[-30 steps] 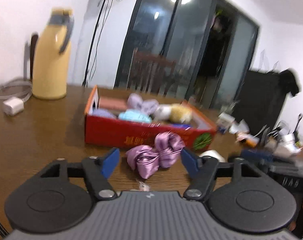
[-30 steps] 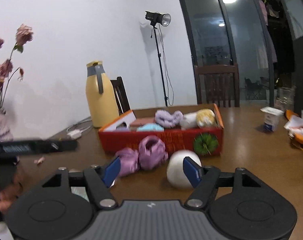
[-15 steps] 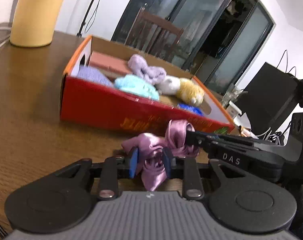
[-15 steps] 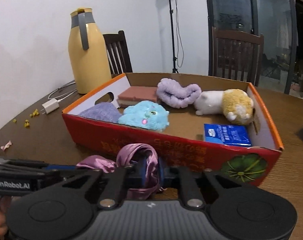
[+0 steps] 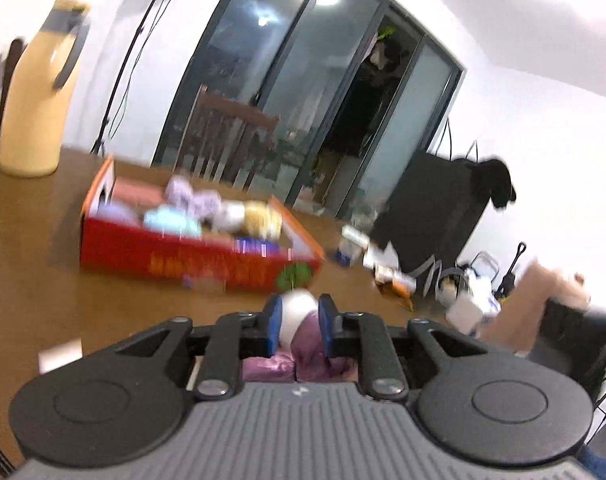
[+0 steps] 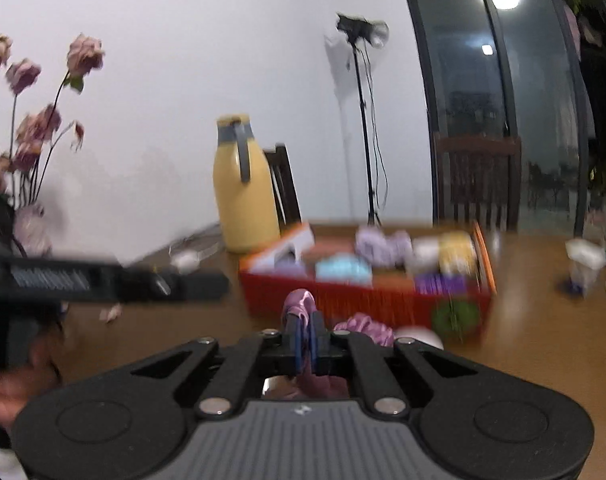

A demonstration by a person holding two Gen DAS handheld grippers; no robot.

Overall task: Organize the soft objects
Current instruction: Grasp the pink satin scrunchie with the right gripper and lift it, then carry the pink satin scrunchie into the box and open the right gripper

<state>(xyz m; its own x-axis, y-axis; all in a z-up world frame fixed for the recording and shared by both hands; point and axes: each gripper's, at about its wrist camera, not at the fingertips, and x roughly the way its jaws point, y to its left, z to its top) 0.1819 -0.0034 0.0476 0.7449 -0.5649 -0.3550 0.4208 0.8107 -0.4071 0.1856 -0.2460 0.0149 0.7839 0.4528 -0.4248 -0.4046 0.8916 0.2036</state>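
Note:
A purple satin cloth [image 5: 309, 340] is pinched between the blue pads of my left gripper [image 5: 299, 322], which is shut on it. My right gripper [image 6: 305, 334] is shut on another fold of the same cloth [image 6: 299, 300], and a loose bunch of it [image 6: 367, 326] hangs to the right. A white ball [image 5: 299, 306] shows just past the left fingertips; whether it touches them I cannot tell. It lies on the table in front of the red box [image 6: 419, 336]. The red cardboard box [image 5: 199, 258] holds several plush toys. Both views are blurred.
A yellow thermos jug [image 6: 245, 192] stands behind the box on the brown wooden table [image 5: 35, 248]. Dried roses in a vase [image 6: 31, 224] are at the far left. The other gripper [image 6: 103, 280] and a hand [image 6: 7, 392] cross the left side. Clutter [image 5: 391, 268] lies right of the box.
Both grippers went from open to shut on the purple satin cloth. Since half a second ago both have pulled back from the box, which now looks smaller and farther away.

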